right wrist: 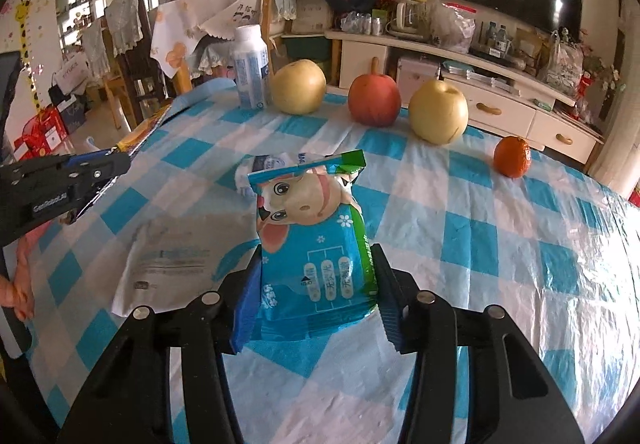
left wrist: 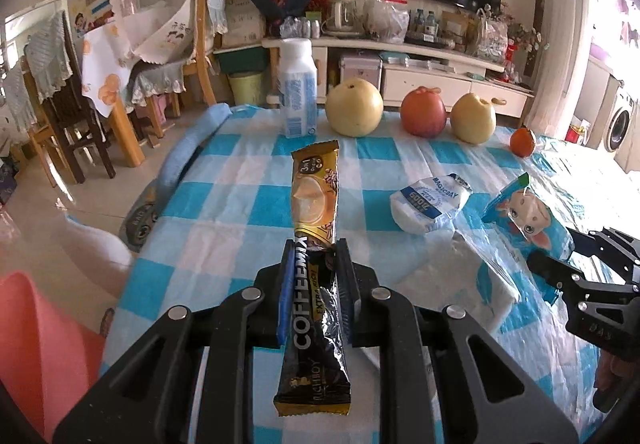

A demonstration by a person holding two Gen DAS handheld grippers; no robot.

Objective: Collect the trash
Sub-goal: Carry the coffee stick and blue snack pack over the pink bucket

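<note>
My left gripper point(left wrist: 314, 248) is shut on a gold and black coffee-mix sachet point(left wrist: 316, 195), which sticks out forward above the checked tablecloth point(left wrist: 224, 203). In the right wrist view the left gripper point(right wrist: 120, 161) shows at the left edge with the sachet point(right wrist: 140, 133) seen edge-on. My right gripper point(right wrist: 316, 256) is shut on a blue snack wrapper point(right wrist: 312, 228) with a cartoon animal on it, and the wrapper stands upright between the pads. The same gripper point(left wrist: 560, 264) and wrapper point(left wrist: 524, 215) appear at the right of the left wrist view. A crumpled white wrapper point(left wrist: 430, 203) lies on the cloth.
A flat white and blue packet point(right wrist: 172, 260) lies on the table. Along the far edge stand a white bottle point(right wrist: 251, 67), two yellow pears point(right wrist: 298, 85), a red apple point(right wrist: 374, 99) and a small orange point(right wrist: 512, 157). A pink plastic object point(left wrist: 40, 344) sits below the table's left side.
</note>
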